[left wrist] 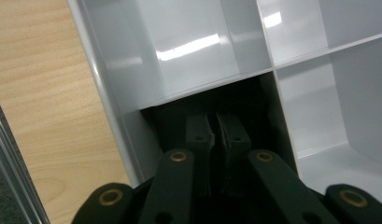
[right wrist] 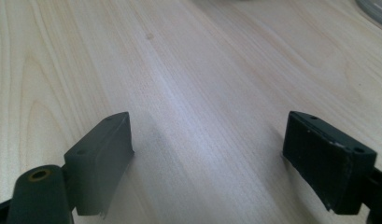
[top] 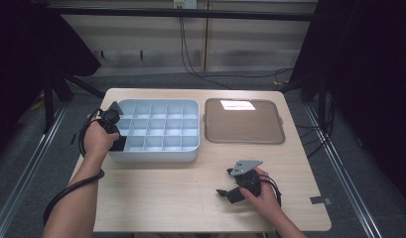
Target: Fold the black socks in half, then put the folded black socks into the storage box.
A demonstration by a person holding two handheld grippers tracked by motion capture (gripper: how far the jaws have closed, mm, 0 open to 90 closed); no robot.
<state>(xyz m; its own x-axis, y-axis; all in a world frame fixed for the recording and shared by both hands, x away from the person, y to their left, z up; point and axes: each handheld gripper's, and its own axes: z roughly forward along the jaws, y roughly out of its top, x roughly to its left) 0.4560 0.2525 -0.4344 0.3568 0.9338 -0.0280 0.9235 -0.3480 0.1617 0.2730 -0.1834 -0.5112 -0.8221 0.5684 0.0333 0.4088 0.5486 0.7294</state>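
Note:
A pale grey organiser box (top: 156, 154) with several square compartments stands on the wooden table (top: 161, 198), left of centre. My left gripper (top: 119, 143) dips into its near-left corner compartment. In the left gripper view the box's divider walls (left wrist: 254, 70) rise ahead, and the left gripper (left wrist: 215, 123) is shut inside the dark, shadowed cell; I make out nothing between the pads. My right gripper (top: 225, 182) lies low over the table near the front right, pointing left. Its jaws stand wide open around bare wood (right wrist: 202, 70), and the right gripper (right wrist: 207, 126) holds nothing.
A flat brown tray (top: 242, 124) with a grey rim lies right of the organiser, at the back right. The organiser's other compartments look empty. Cables trail from both grippers along the forearms. Dark curtains and floor rails flank the table.

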